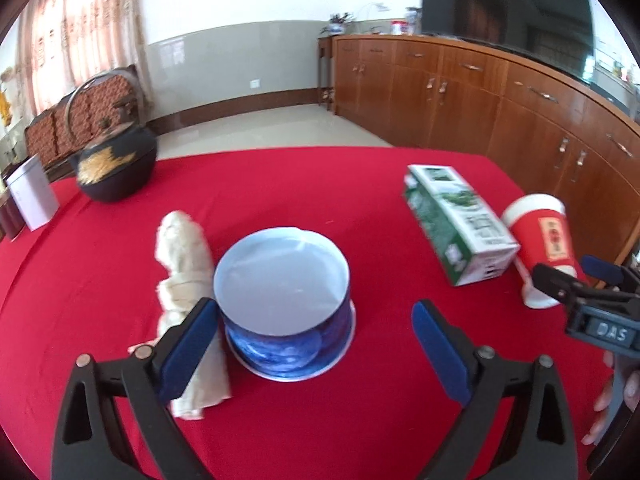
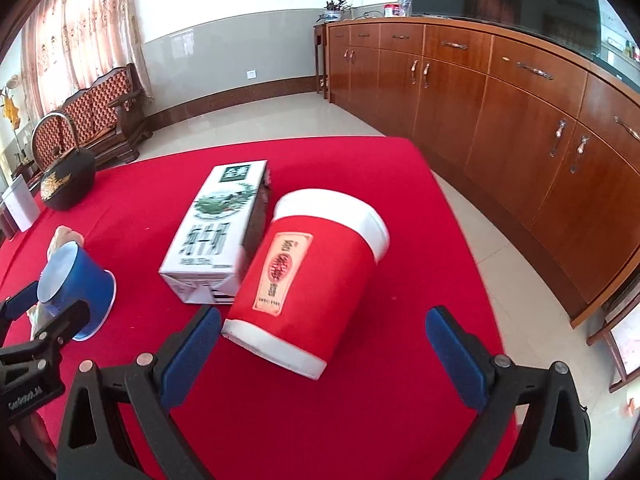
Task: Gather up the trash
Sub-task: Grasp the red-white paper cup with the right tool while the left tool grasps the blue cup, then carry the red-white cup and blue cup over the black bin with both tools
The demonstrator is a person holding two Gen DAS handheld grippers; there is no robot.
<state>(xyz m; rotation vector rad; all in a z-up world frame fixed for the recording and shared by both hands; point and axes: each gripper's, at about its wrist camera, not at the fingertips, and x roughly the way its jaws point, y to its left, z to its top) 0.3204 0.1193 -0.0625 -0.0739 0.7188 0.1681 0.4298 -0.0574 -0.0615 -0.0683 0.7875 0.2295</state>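
A blue paper cup (image 1: 282,288) stands upside down on the red tablecloth (image 1: 320,184), just ahead of my open left gripper (image 1: 316,344). A crumpled beige tissue (image 1: 184,280) lies to its left, under the left finger. A green and white milk carton (image 1: 460,224) lies on its side at the right. A red and white cup (image 1: 540,240) lies on its side beside it. In the right wrist view my open right gripper (image 2: 324,356) is around the base end of the red cup (image 2: 312,276), with the carton (image 2: 220,232) touching it on the left. The blue cup (image 2: 76,280) sits far left.
A black iron teapot (image 1: 116,164) and a white box (image 1: 32,192) stand at the table's far left. Wooden cabinets (image 2: 520,100) run along the right wall beyond the table edge. A wooden bench (image 2: 108,112) stands by the curtained window.
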